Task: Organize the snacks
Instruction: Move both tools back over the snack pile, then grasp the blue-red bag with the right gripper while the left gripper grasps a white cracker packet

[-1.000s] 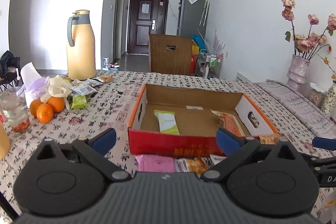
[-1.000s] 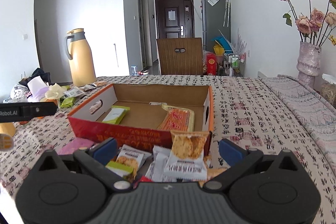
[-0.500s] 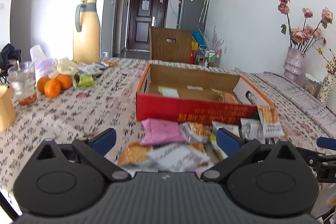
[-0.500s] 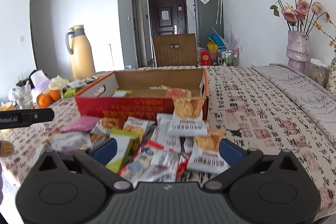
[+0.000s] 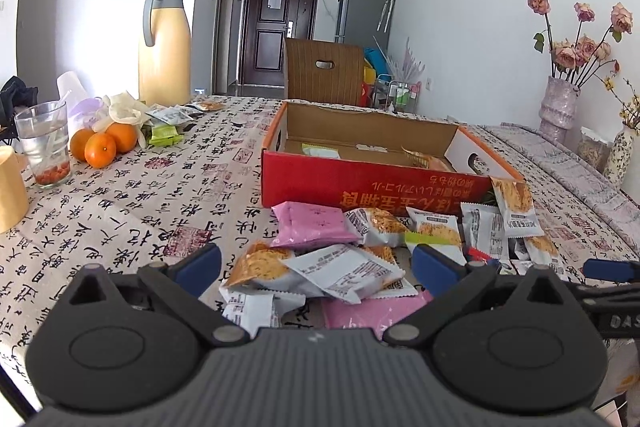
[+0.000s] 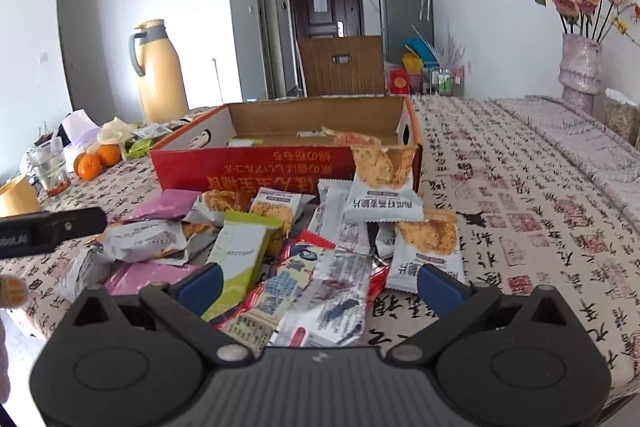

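Observation:
A pile of snack packets [image 5: 344, 259] [image 6: 304, 239] lies on the table in front of a red cardboard box [image 5: 372, 187] [image 6: 280, 171]. The box holds a few packets. A pink packet [image 5: 312, 225] lies at the pile's left, a green-and-white bar [image 6: 240, 255] near the front. My left gripper [image 5: 316, 263] is open and empty just above the pile's near edge. My right gripper [image 6: 320, 285] is open and empty over the near packets. The left gripper's finger shows in the right wrist view [image 6: 52, 227].
On the left stand a glass of water [image 5: 42, 143], oranges [image 5: 104, 143], a yellow cup [image 5: 10, 187] and a tan thermos jug [image 5: 164, 47] with more packets nearby. A vase of flowers [image 5: 558, 107] stands at the far right. A wooden chair [image 5: 324, 71] is behind the table.
Both grippers have pulled back towards me and lowered, so the packet pile in front of the box has come into view. Both stay open and empty.

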`<action>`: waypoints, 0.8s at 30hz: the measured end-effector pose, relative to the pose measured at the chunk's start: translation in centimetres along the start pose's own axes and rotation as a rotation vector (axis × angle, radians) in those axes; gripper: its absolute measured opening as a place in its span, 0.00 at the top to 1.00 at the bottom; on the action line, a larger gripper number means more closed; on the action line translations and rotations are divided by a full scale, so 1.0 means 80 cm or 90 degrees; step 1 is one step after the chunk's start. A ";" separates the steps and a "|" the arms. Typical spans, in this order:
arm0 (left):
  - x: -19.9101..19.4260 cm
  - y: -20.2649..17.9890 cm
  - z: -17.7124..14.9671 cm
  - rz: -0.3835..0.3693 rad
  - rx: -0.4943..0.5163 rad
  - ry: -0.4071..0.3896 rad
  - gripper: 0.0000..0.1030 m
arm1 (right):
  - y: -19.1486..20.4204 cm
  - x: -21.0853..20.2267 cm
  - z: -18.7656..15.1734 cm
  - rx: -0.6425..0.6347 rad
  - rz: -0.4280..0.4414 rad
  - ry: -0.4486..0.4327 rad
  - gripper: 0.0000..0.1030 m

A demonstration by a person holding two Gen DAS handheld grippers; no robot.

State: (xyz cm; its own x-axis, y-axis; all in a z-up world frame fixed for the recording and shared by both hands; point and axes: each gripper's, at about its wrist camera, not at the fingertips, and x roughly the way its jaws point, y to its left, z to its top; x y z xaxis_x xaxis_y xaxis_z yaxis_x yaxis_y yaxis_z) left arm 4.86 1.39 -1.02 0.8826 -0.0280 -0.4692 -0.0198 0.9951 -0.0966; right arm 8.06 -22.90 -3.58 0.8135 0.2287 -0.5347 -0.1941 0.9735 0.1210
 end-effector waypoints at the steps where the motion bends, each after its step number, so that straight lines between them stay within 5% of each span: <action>1: 0.000 0.001 -0.001 -0.001 0.000 0.000 0.00 | 0.000 0.004 0.001 0.006 -0.004 0.004 0.00; 16: 0.017 0.020 -0.007 -0.013 -0.032 0.021 0.00 | 0.009 0.053 -0.015 0.018 -0.053 0.085 0.22; 24: 0.019 0.019 -0.007 -0.013 -0.034 0.025 0.00 | 0.018 0.049 -0.026 -0.036 -0.055 0.067 0.34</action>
State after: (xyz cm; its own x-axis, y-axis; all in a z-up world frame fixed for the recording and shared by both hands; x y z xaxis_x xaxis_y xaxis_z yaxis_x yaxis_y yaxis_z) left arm 5.90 2.84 -2.33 0.8638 -0.0537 -0.5010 -0.0277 0.9878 -0.1535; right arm 9.83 -20.63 -7.19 0.7673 0.1397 -0.6258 -0.1587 0.9870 0.0257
